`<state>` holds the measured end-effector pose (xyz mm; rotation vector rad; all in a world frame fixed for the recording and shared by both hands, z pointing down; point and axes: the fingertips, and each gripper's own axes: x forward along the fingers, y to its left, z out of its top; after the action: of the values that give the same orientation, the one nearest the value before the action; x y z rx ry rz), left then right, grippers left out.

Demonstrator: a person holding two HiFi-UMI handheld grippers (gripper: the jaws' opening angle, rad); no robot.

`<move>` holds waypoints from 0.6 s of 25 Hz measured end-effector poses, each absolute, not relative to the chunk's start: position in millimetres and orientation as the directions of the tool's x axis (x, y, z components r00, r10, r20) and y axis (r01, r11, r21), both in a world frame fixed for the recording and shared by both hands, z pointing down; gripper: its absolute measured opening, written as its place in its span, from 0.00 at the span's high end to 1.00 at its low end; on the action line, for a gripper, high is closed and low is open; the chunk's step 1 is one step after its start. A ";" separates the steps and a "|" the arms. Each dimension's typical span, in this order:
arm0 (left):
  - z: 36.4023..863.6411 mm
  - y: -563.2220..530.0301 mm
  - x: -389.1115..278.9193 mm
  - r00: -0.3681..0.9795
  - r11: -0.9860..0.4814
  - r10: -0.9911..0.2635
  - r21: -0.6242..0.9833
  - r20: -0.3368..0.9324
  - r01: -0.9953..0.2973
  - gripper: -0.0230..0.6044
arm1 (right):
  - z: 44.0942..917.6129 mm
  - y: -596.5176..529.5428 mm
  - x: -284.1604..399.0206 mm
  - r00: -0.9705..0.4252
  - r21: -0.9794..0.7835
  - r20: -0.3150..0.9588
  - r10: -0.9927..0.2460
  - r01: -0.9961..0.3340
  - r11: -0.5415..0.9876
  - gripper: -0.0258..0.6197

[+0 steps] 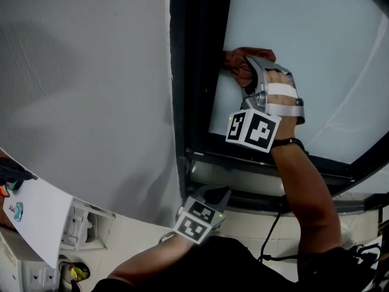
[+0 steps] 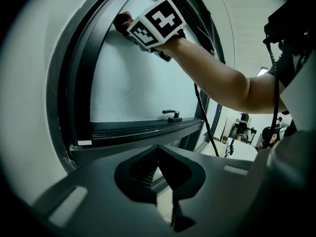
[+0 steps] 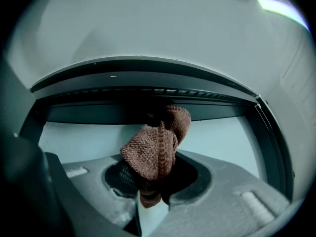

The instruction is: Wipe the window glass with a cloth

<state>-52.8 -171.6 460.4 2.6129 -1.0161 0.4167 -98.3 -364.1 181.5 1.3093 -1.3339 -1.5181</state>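
A brown cloth [image 1: 234, 60] is pressed against the window glass [image 1: 316, 53] at its upper left, close to the dark frame [image 1: 194, 72]. My right gripper [image 1: 247, 67] is shut on it. In the right gripper view the cloth [image 3: 155, 149] bunches up out of the jaws, in front of the glass [image 3: 79, 137] and just below the frame's dark bar [image 3: 148, 95]. My left gripper [image 1: 216, 194] hangs low under the sill, shut and empty. Its view looks up at the glass [image 2: 133, 83], and shows the right gripper [image 2: 129, 24] with the cloth [image 2: 121, 19] held high.
A white wall [image 1: 85, 72] runs along the left of the frame. A small black handle [image 2: 172, 114] sits on the lower sill. A black cable [image 1: 272, 230] trails from the right arm. White boxes and clutter [image 1: 73, 230] lie on the floor at lower left.
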 end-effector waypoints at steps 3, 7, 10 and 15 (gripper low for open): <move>461.0 -171.2 -52.3 0.702 -0.698 -0.606 0.174 0.373 -0.695 0.94 | 199.4 -367.5 -96.5 -0.225 0.976 -0.208 -0.952 -0.111 -0.186 0.82; 464.8 -165.9 -50.6 0.700 -0.694 -0.603 0.180 0.383 -0.697 0.94 | 221.9 -368.6 -95.5 -0.227 0.981 -0.178 -0.958 -0.116 -0.154 0.82; 467.5 -163.4 -50.3 0.696 -0.692 -0.603 0.178 0.389 -0.699 0.94 | 236.9 -367.4 -94.9 -0.229 0.984 -0.159 -0.960 -0.120 -0.135 0.82; 467.8 -161.1 -50.0 0.692 -0.691 -0.604 0.173 0.396 -0.702 0.94 | 260.4 -367.5 -95.1 -0.235 0.988 -0.126 -0.964 -0.118 -0.100 0.82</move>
<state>-50.0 -161.1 467.8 2.5926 -1.0313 0.4457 -95.1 -367.5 260.4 1.2487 -1.4137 -1.4250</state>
